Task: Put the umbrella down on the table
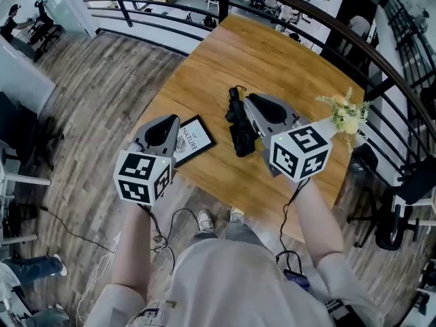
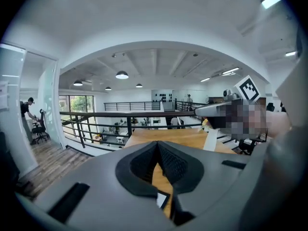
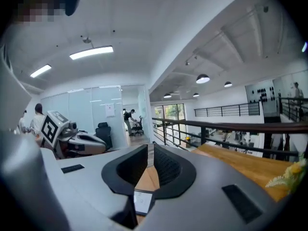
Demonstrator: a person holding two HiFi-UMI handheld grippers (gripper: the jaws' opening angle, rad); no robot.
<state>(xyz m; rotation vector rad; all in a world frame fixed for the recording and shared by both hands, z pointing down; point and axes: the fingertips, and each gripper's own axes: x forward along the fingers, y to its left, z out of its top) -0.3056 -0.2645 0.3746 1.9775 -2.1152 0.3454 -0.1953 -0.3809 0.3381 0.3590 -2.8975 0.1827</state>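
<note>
One umbrella point(image 1: 238, 125), one frame point(image 1: 193, 139), one bouquet point(image 1: 346, 114), two grippers point(image 1: 169, 121) point(image 1: 251, 101)

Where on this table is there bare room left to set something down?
The far half of the table is bare, from the umbrella back to the railing. A smaller free patch lies between the umbrella and the flowers at the right edge. The near edge is crowded: the framed picture lies close beside the umbrella.

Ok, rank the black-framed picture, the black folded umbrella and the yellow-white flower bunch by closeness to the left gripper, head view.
1. Black-framed picture, just right of the left gripper.
2. Black folded umbrella, farther right, centre.
3. Yellow-white flower bunch, far right.
</note>
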